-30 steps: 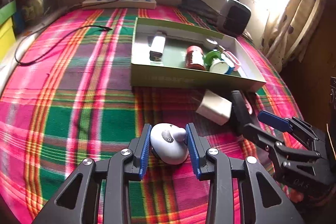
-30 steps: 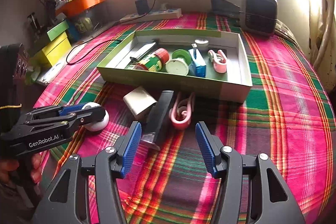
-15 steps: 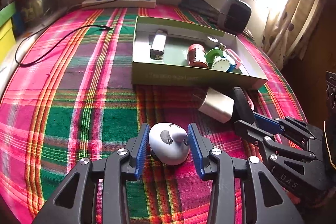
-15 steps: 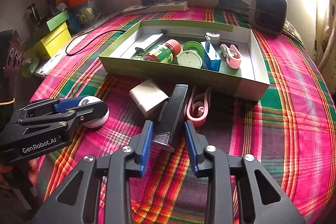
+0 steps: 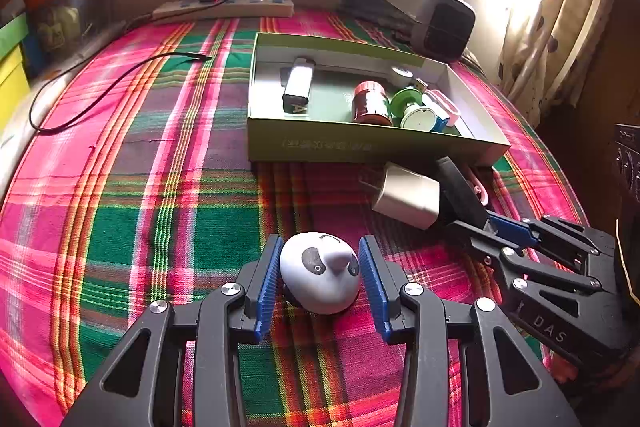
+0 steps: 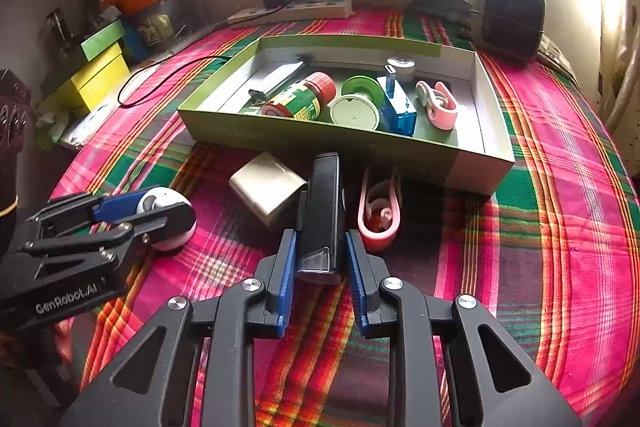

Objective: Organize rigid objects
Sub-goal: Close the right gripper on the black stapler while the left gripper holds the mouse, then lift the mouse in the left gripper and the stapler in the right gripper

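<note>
My left gripper (image 5: 319, 279) is shut on a white panda-faced round gadget (image 5: 318, 277), low over the plaid cloth; it also shows in the right wrist view (image 6: 166, 213). My right gripper (image 6: 321, 269) is shut on the near end of a black bar-shaped device (image 6: 323, 211); that device also shows in the left wrist view (image 5: 460, 193). A beige plug adapter (image 6: 266, 189) and a pink clip (image 6: 380, 211) lie either side of it. The green box (image 6: 360, 143) behind holds a red-capped bottle (image 6: 300, 97), green tape spool (image 6: 356, 107), blue drive (image 6: 398, 103) and another pink clip (image 6: 436, 103).
A power strip (image 6: 292, 13) with a plugged charger lies at the back wall. A black cable (image 5: 100, 87) trails over the cloth at left. A small heater (image 6: 508, 15) stands at the back right. Yellow and green boxes (image 6: 96, 75) sit off the left edge.
My right gripper moved forward and closed from wide open onto the black device. My left gripper kept its hold on the panda gadget, which turned slightly.
</note>
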Action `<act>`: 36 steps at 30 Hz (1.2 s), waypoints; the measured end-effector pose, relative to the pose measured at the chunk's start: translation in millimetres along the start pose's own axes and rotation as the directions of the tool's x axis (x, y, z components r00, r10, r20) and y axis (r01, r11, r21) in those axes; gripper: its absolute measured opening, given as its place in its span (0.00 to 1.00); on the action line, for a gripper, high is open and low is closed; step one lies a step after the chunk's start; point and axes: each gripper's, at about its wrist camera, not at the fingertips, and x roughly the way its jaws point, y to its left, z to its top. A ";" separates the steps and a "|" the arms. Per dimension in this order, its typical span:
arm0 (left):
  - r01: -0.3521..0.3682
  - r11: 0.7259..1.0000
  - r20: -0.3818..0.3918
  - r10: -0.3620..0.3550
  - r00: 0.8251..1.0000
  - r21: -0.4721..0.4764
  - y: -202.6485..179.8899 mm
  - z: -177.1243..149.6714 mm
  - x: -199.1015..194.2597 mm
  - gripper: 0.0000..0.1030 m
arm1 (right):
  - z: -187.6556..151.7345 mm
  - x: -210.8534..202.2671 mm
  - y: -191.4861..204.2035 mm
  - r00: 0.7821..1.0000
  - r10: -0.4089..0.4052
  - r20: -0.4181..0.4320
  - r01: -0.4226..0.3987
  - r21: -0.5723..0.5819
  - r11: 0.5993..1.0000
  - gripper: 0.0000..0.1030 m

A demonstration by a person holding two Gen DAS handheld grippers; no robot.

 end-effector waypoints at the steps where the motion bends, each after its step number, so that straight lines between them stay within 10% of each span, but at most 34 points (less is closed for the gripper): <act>1: 0.001 1.000 0.000 -0.001 1.000 -0.001 -0.3 0.0 0.0 0.37 | -1.3 -1.1 -0.1 1.000 0.002 -0.001 -0.002 0.000 1.000 0.24; 36: 0.012 0.999 -0.001 -0.012 1.000 -0.034 5.4 -5.1 -5.7 0.38 | -7.7 -4.2 0.3 1.000 0.000 0.008 0.000 -0.001 1.000 0.30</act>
